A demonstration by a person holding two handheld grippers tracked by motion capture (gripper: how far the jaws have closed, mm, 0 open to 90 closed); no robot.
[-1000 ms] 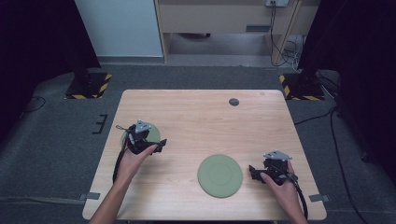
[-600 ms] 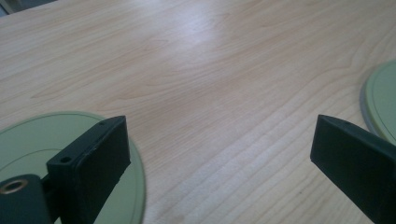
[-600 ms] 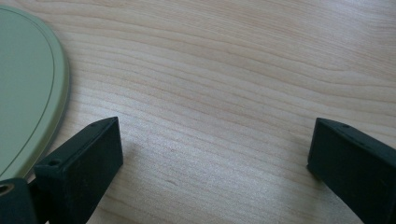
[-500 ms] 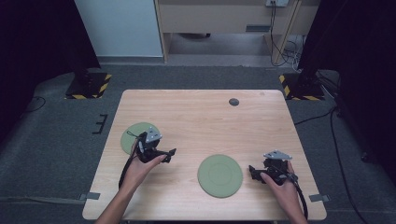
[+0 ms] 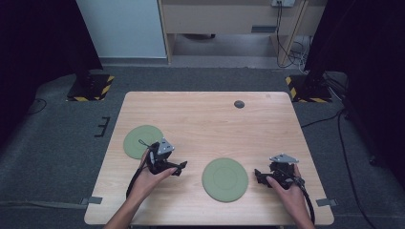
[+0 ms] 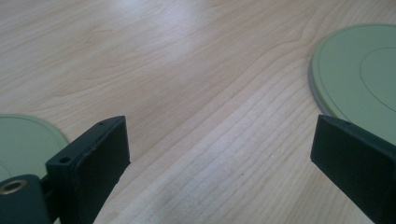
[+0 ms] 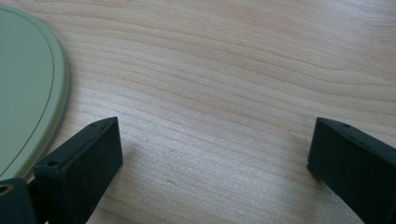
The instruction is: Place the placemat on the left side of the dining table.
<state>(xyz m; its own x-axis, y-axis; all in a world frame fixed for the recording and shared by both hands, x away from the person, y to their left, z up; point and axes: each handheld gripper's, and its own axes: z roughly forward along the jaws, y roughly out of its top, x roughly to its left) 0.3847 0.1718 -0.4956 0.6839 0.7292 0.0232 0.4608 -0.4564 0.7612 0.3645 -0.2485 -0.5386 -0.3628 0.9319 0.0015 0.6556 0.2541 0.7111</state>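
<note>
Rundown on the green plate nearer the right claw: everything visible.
The plate is round, flat and matte sage green, plastic or glazed ceramic by its look. A thin raised rim runs round the edge, with a faint inner ring marking a shallow centre. It lies flat and empty on the table, near the front edge, right of centre. The right claw sits just off its right edge, open, not touching it. In the right claw's view the rim curves past the left jaw, with bare wood between.

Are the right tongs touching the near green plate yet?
Apart. The high view shows bare wood between the right tongs and the near green plate; they stand open over bare table.
</note>
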